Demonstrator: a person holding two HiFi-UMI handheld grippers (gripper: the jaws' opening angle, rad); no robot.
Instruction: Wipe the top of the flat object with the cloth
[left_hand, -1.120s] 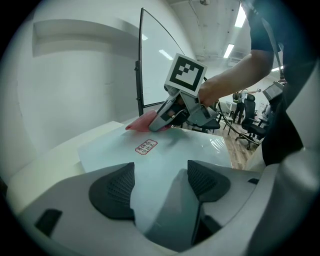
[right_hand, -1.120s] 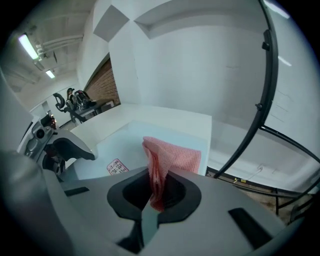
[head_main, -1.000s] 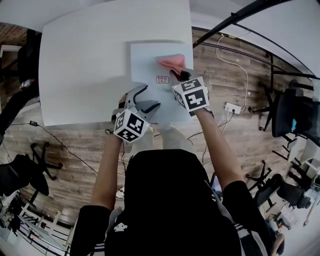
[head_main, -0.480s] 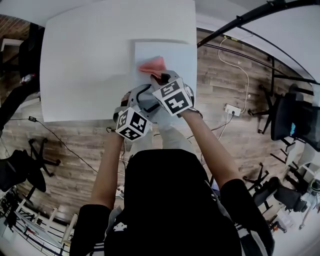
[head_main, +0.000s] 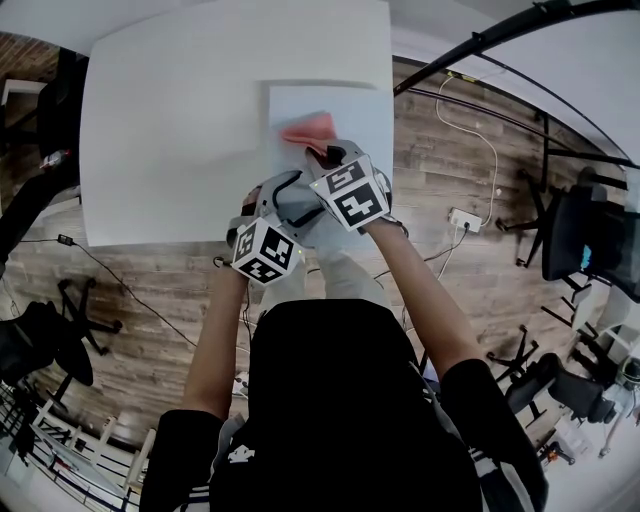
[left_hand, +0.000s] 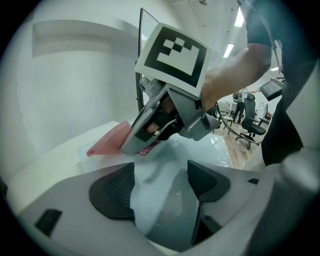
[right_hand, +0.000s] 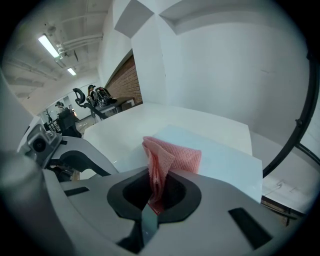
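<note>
**A:** From the head view, what might go wrong?

**B:** The cloth (head_main: 308, 130) lies on the flat object (head_main: 350, 112), which sits at the near right of the table (head_main: 180, 120) and runs under both grippers toward the table's near edge. The right gripper (head_main: 325, 152) holds the cloth. The left gripper (head_main: 285, 195) sits at the flat object's near end. A hard stroke could push the flat object sideways or off the table.

**A:** And the left gripper view?

**B:** Its jaws stand apart over the pale surface and clamp nothing. It probably steadies the flat object only by pressing, so that could skid.

**A:** The right gripper view?

**B:** The jaws are clenched on one bunched fold of cloth. Drag might pull so small a fold free.

**A:** Counts?

**B:** One cloth, one flat object, one table, two grippers.
</note>
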